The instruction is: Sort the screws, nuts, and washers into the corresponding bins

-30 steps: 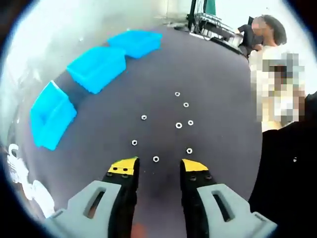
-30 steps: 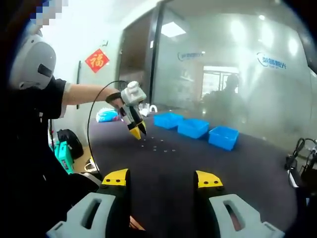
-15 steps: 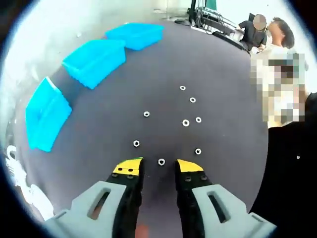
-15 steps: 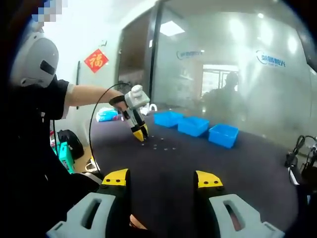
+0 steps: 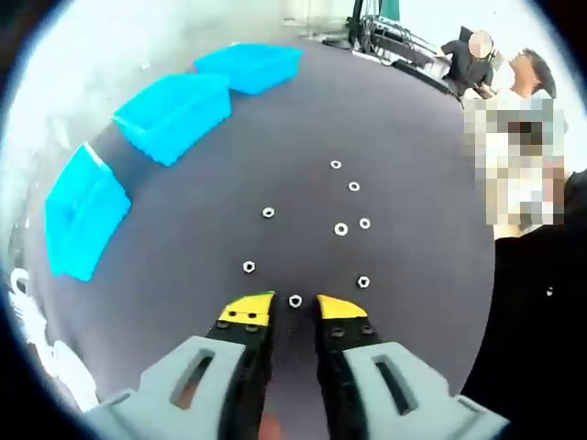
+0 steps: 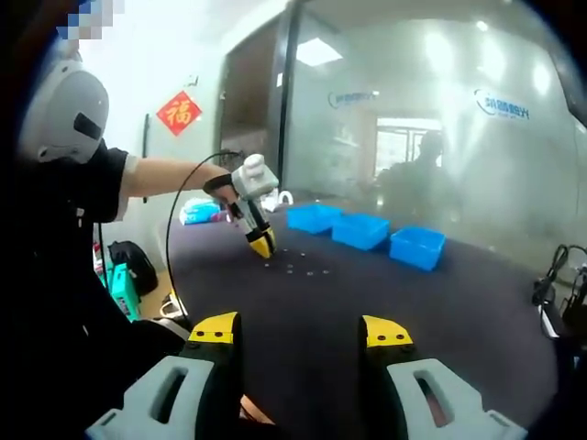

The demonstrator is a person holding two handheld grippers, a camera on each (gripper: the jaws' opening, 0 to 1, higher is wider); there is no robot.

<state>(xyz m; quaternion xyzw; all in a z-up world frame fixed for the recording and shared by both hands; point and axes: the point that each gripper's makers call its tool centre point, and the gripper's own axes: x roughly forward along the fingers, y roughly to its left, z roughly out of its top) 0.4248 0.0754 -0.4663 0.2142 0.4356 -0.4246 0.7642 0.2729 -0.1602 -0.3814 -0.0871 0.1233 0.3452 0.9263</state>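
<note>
The left tongs [image 5: 294,307] are narrowing around a nut [image 5: 295,301] low in the frame, not yet gripping; six more pieces are lying on the counter [image 5: 413,165]. Three blue bins [image 5: 174,115] upper left are looking unfilled. The right tongs [image 6: 298,332] are hanging wide, holding nothing

In the left gripper view, the small metal pieces [image 5: 340,228] on the dark table [image 5: 413,183] are too tiny to tell nuts from washers. The inside of the blue bin [image 5: 81,211] at nine o'clock is hidden. In the right gripper view those pieces are mere specks.
</note>
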